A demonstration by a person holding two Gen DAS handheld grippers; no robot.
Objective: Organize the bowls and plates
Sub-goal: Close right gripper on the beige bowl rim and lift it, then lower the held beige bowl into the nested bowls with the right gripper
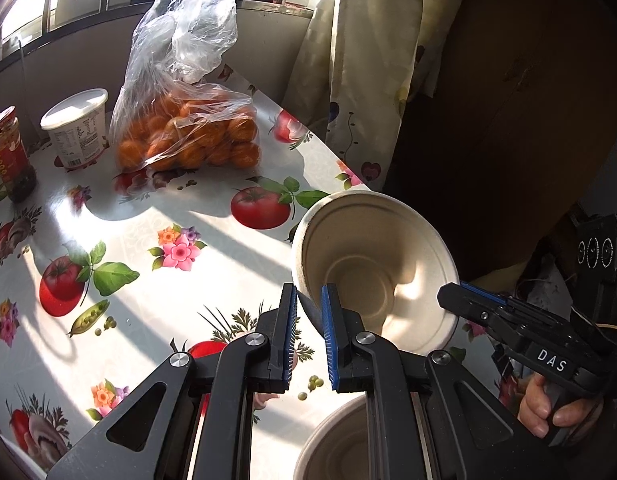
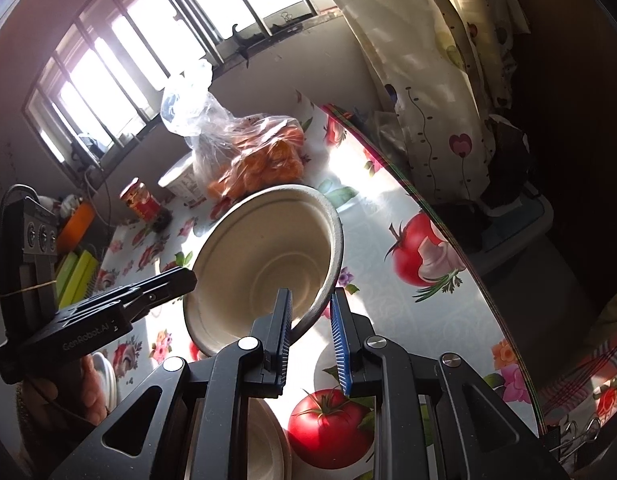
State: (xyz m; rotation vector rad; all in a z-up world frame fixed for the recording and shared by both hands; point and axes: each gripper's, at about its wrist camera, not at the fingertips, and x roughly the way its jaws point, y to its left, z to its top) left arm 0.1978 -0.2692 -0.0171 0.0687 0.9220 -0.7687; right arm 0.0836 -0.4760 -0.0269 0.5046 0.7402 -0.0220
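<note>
Holding its left edge, your left gripper point(image 1: 309, 308) has its fingers nearly closed on the rim of the bowl point(image 1: 382, 256) — a plain, off-white, deep pulp bowl with a rolled lip, tilted so you see its ringed bottom. It hangs above the tomato-print tablecloth point(image 1: 148, 240), clear of the second bowl point(image 1: 332, 444) below. On the opposite rim, your right gripper point(image 2: 310, 306) pinches just as narrowly — both grips share the one bowl.
</note>
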